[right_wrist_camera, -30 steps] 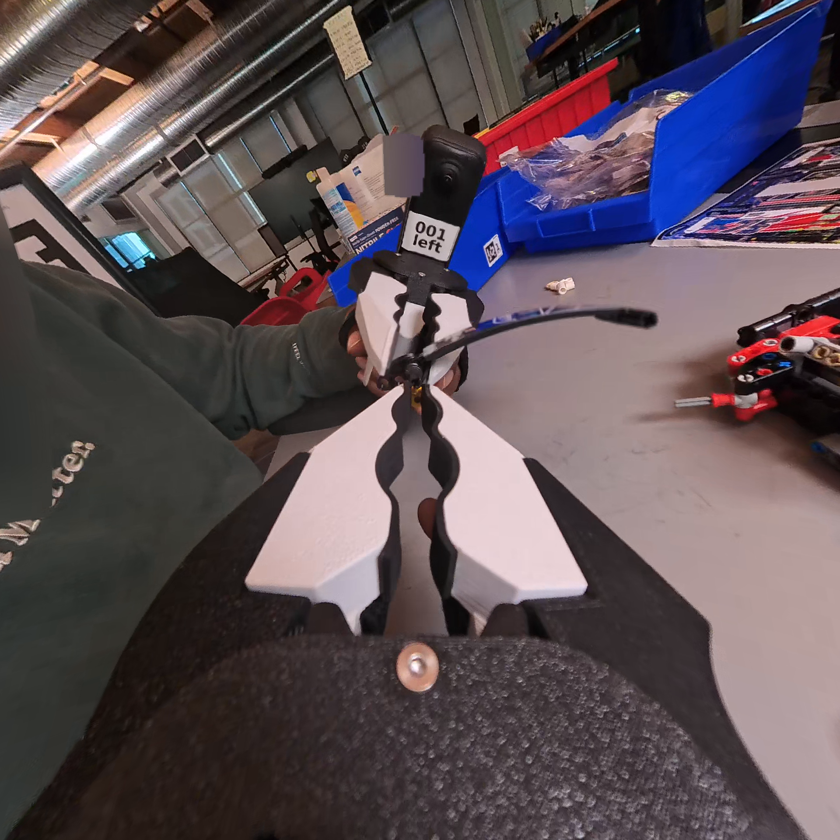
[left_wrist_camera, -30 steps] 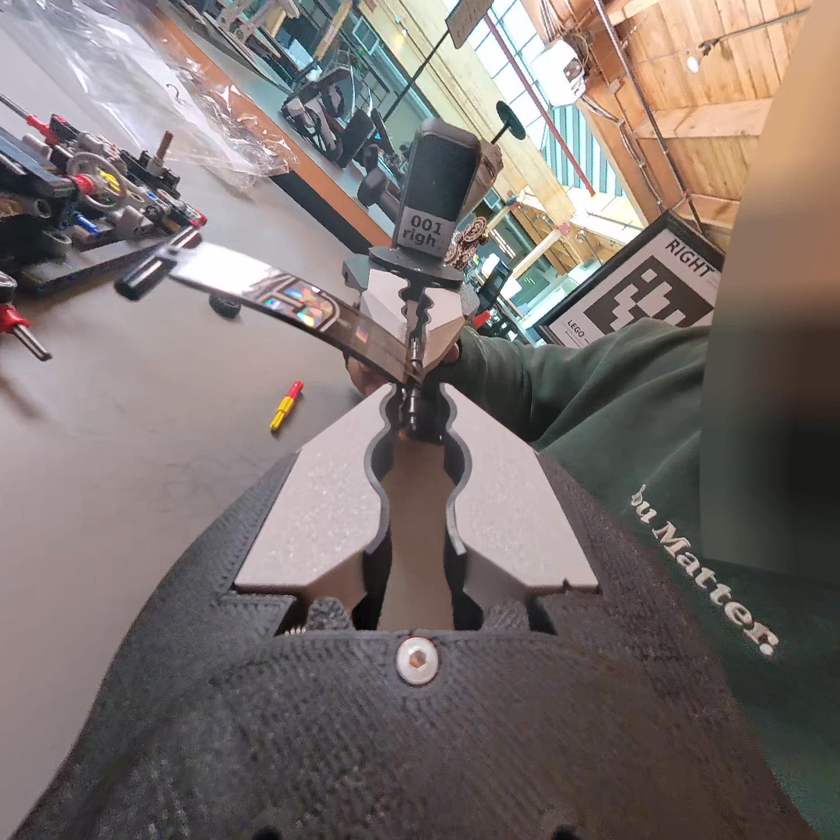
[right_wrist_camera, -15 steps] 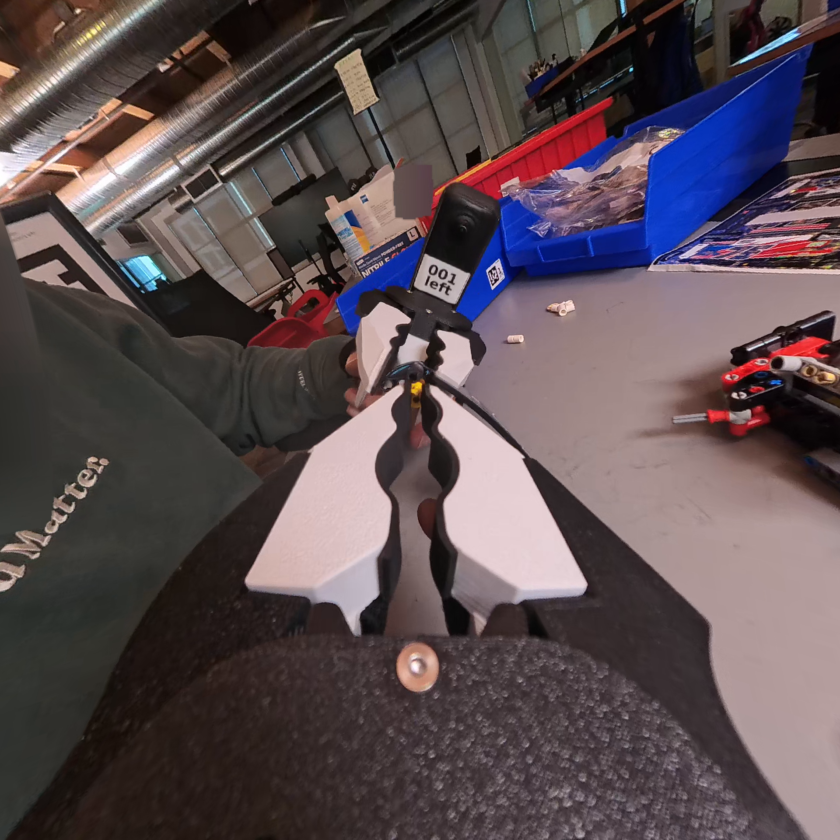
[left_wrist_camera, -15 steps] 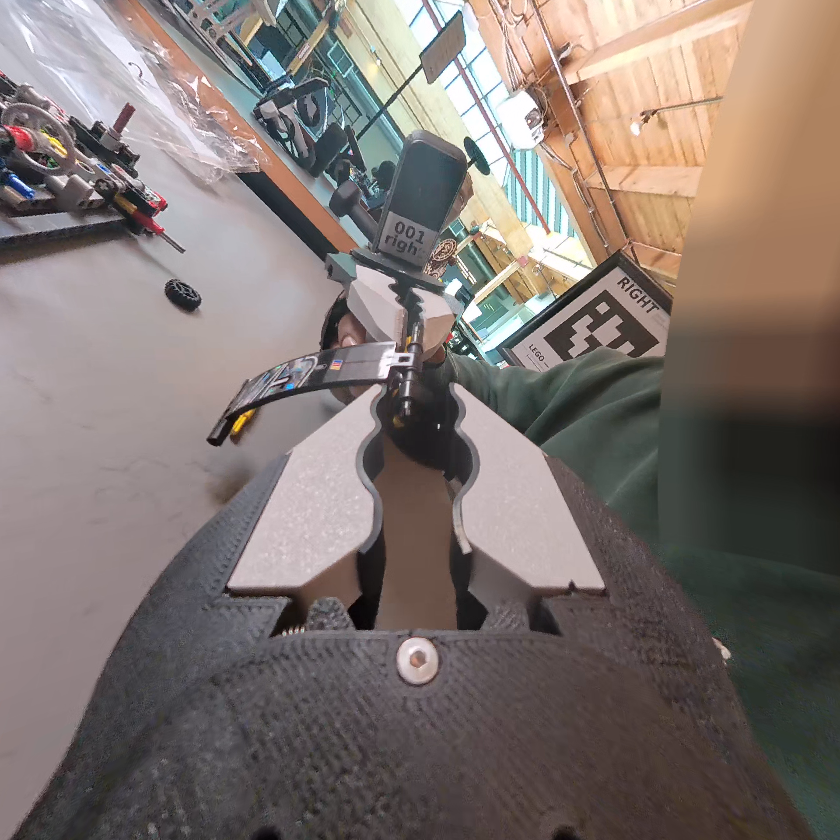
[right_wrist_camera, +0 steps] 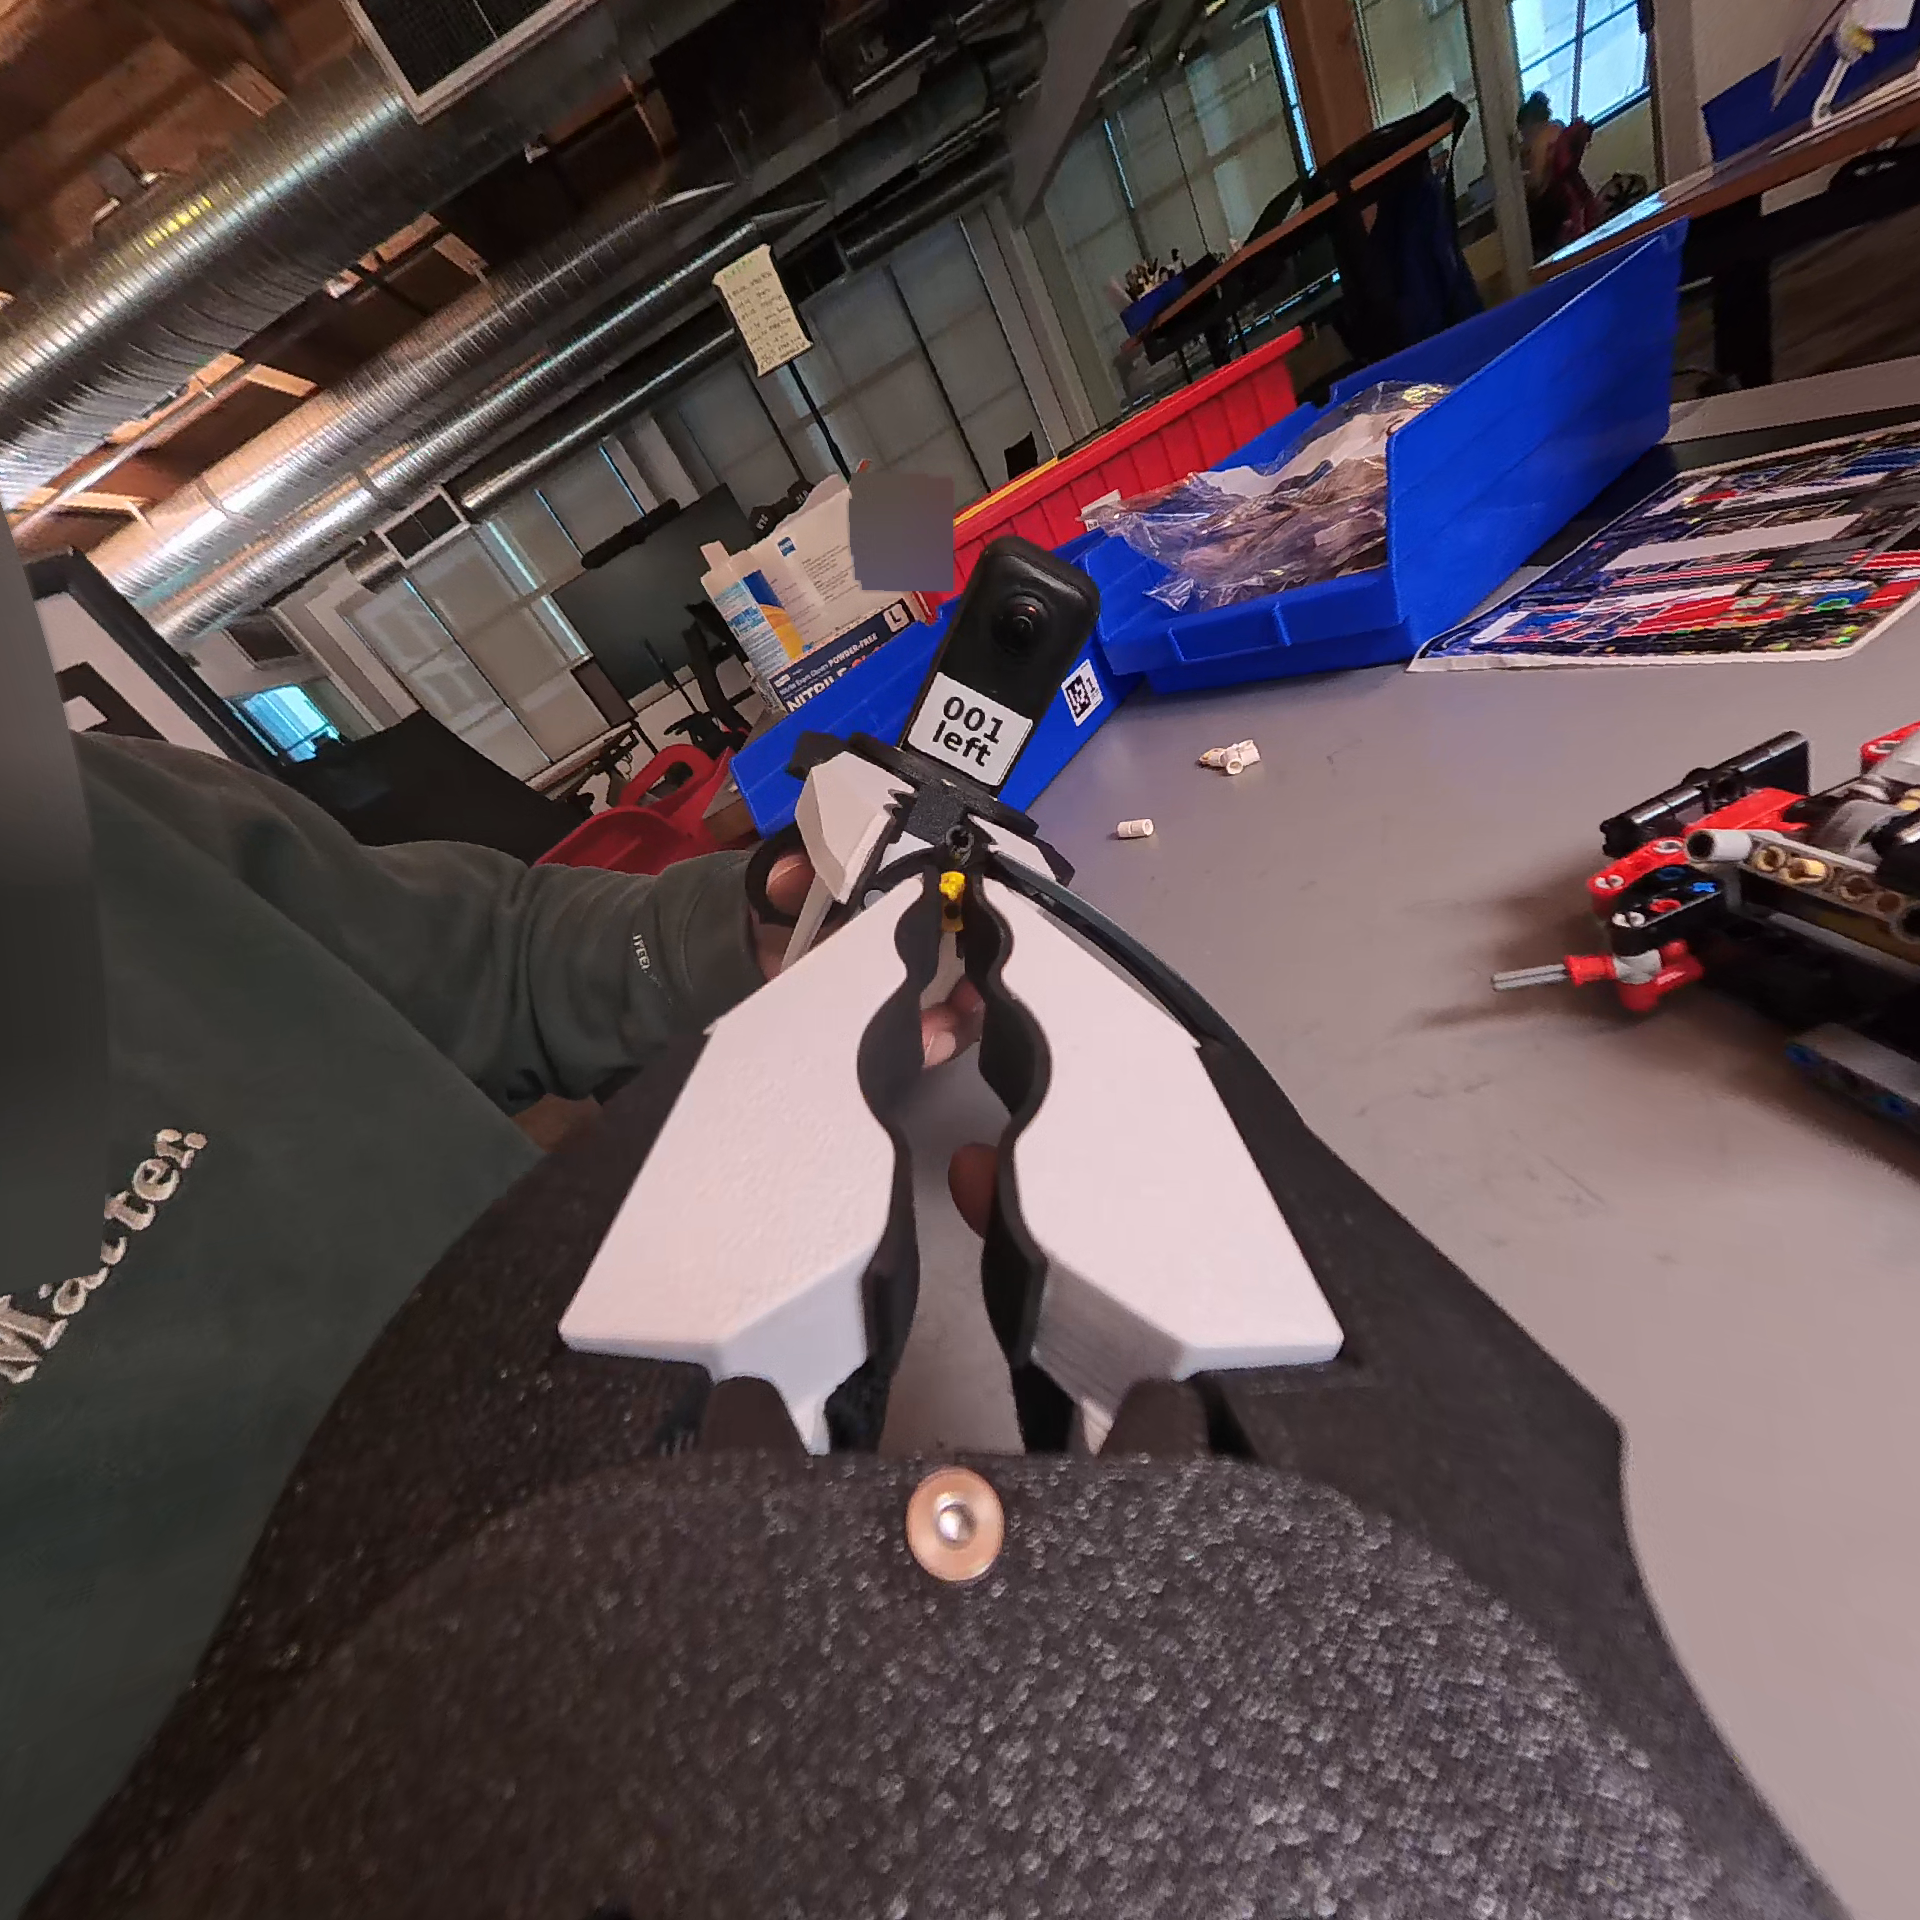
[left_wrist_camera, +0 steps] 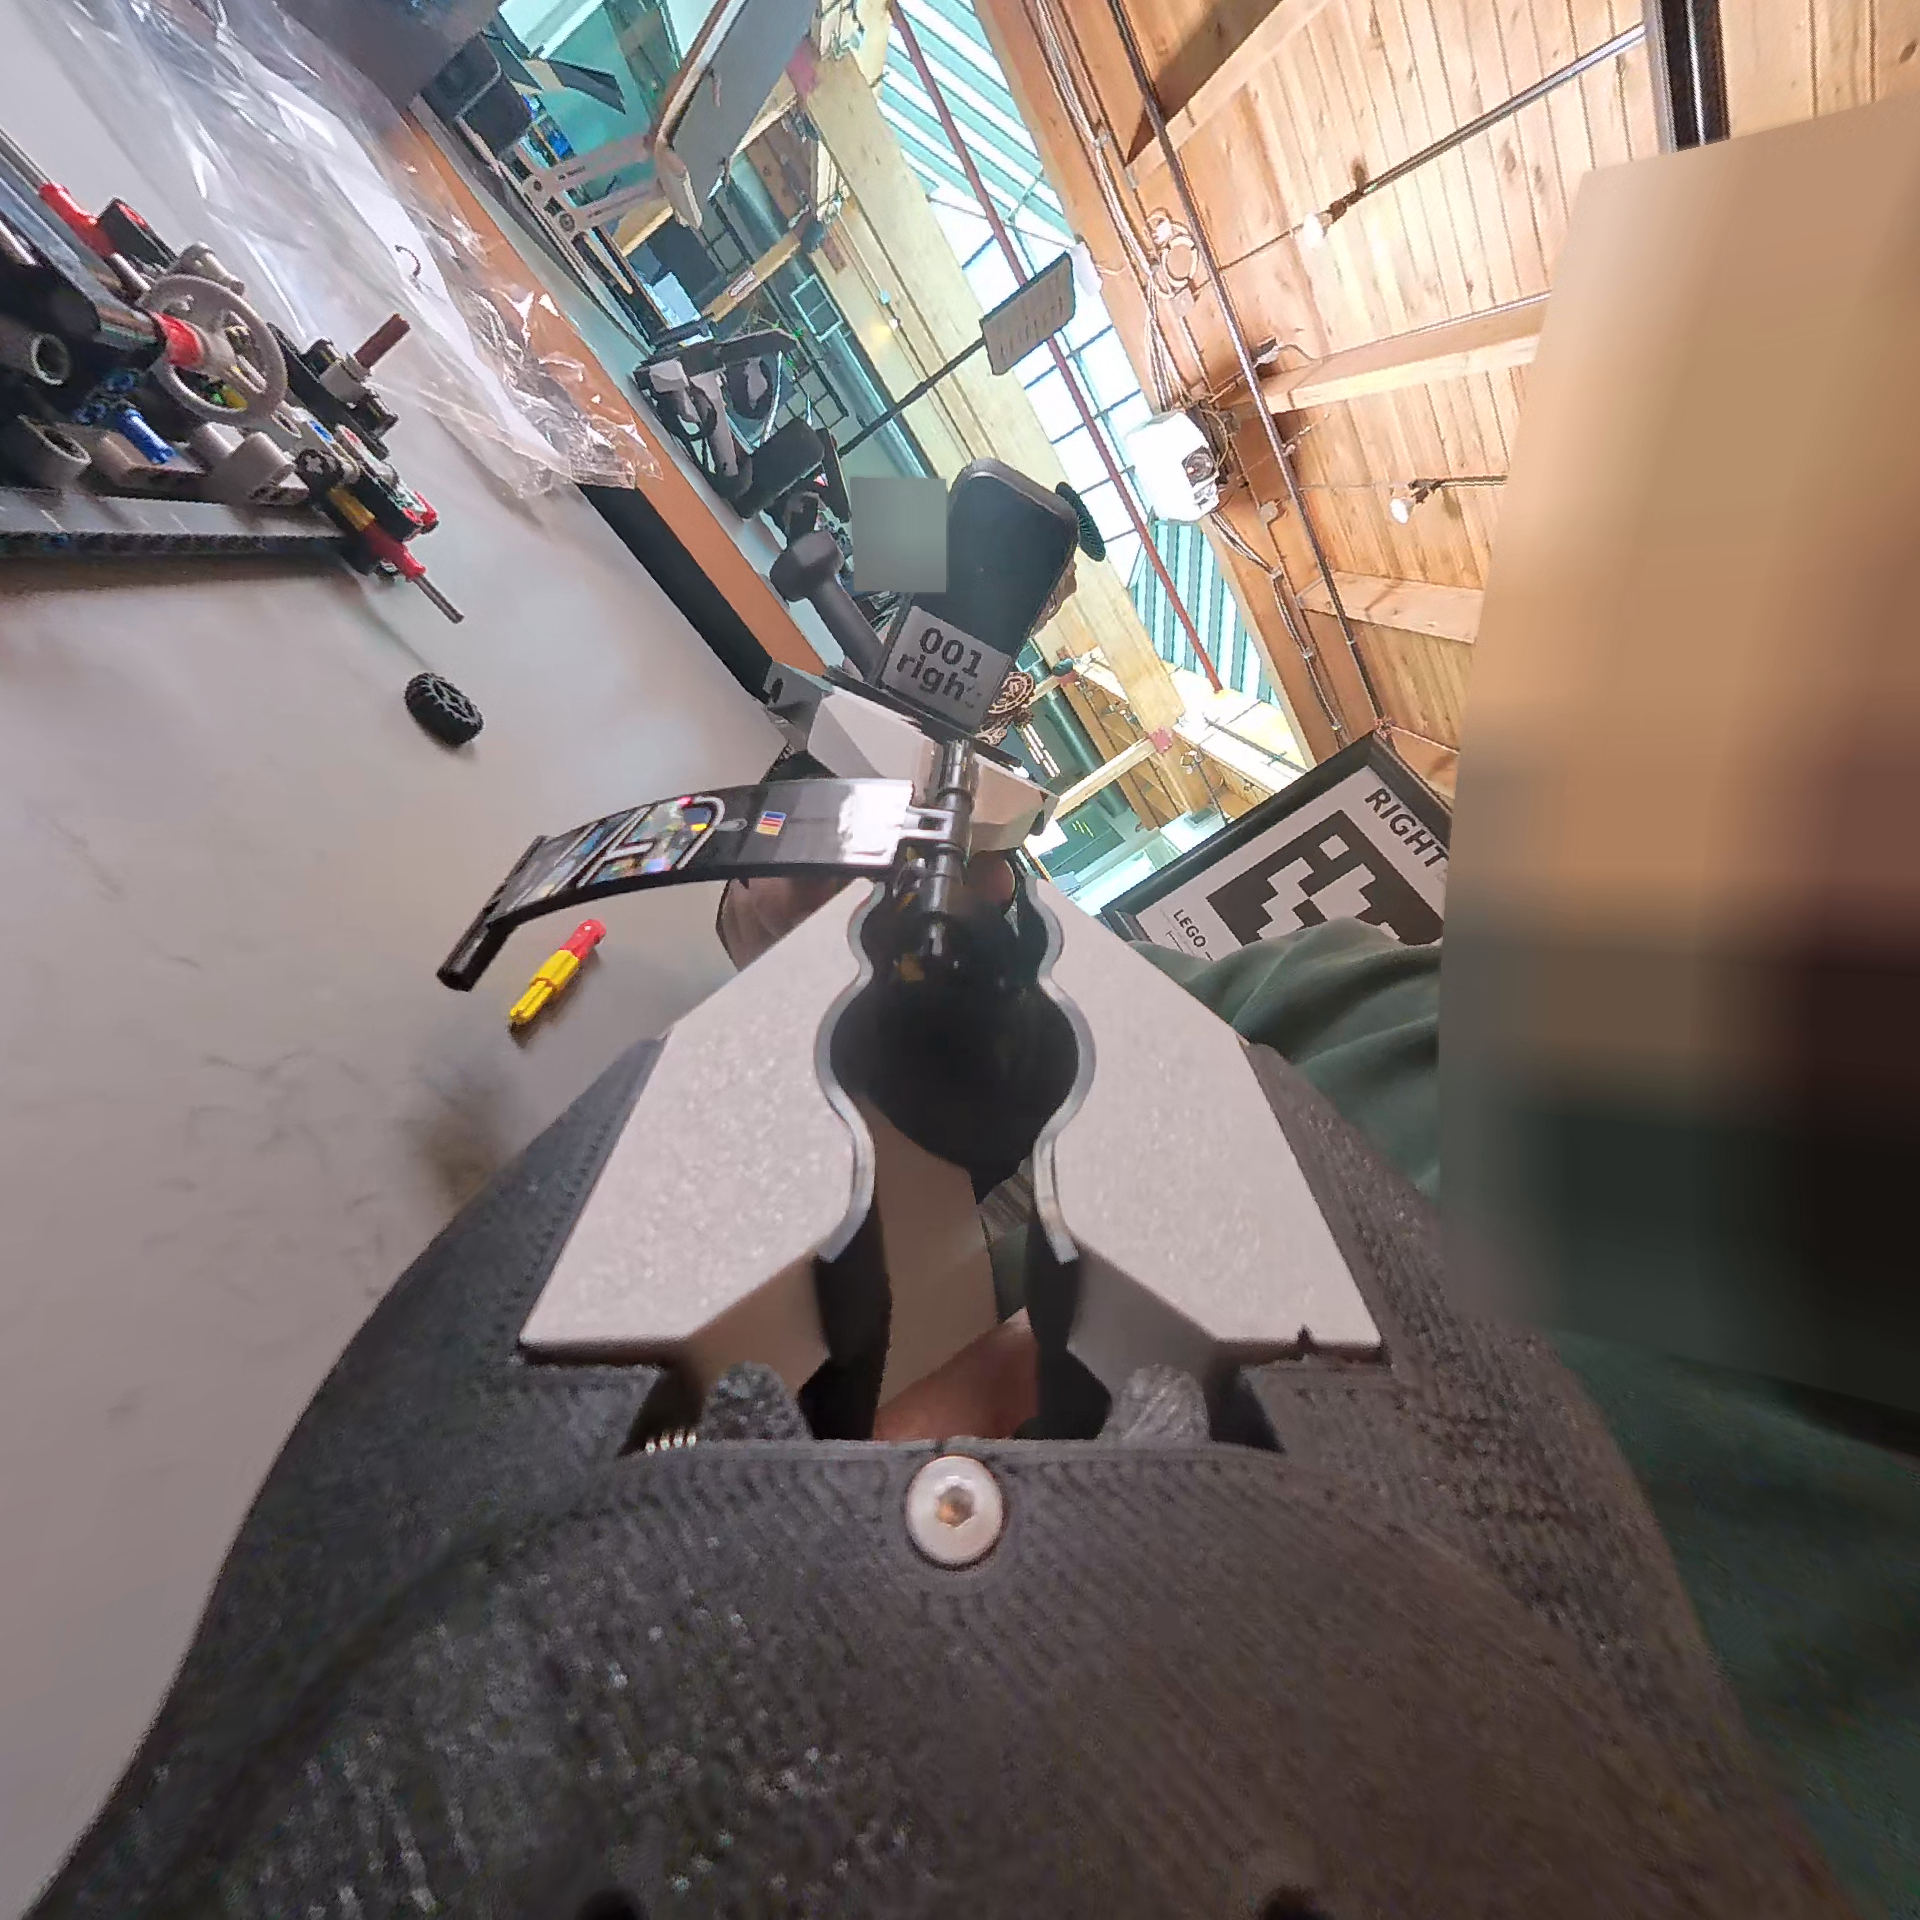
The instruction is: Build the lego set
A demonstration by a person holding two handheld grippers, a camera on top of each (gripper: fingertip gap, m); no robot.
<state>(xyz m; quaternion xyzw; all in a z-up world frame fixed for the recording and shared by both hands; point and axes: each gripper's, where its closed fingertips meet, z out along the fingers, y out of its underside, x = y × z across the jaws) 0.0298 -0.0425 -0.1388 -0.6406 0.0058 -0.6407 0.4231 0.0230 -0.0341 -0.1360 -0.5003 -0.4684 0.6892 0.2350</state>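
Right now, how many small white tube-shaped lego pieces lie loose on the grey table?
3: a touching pair near the blue plastic bin, one alone nearer the grippers. Others may be hidden.

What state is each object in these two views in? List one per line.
left gripper: shut on black axle
right gripper: shut on black axle
curved black panel: held aloft on the black axle
small black wheel: loose on table
yellow-red pin: lying loose
lego model: partly built

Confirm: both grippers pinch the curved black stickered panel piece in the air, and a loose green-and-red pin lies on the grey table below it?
Not quite: in the left wrist view, the pin is yellow and red, not green. The rest holds: the curved black stickered panel is held above the grey table.
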